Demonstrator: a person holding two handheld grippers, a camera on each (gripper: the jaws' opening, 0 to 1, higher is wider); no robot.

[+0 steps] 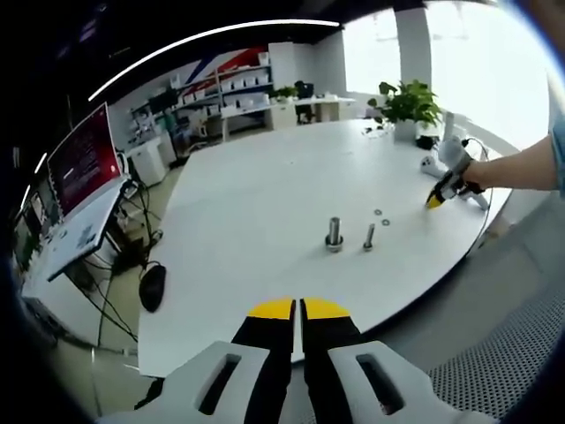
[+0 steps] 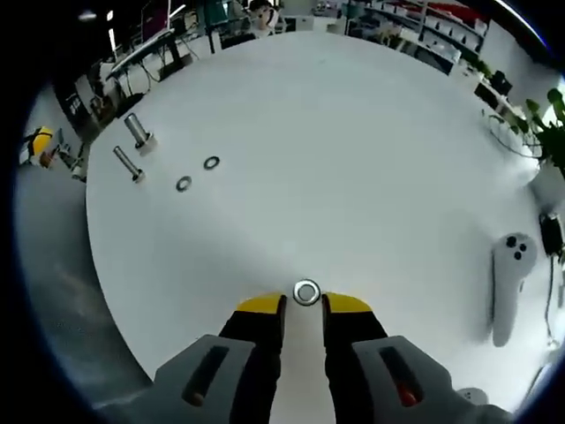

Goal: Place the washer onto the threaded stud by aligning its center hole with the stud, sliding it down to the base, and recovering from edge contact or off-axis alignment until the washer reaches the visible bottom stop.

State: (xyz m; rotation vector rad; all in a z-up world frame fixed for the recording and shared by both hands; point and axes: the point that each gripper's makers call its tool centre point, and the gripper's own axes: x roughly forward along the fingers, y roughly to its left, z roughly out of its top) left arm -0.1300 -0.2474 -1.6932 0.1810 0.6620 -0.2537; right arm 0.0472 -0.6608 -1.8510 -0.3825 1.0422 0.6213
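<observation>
Right gripper [image 2: 305,305] fingers slightly apart, tips touching washer [image 2: 306,292]; left gripper [image 1: 298,309] clenched, empty.

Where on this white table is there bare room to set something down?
The broad middle of the table is bare, between the two studs with their loose washers on one side and the white controller and potted plant on the other. It is crowded around the studs, and a washer lies at the right tongs.
</observation>
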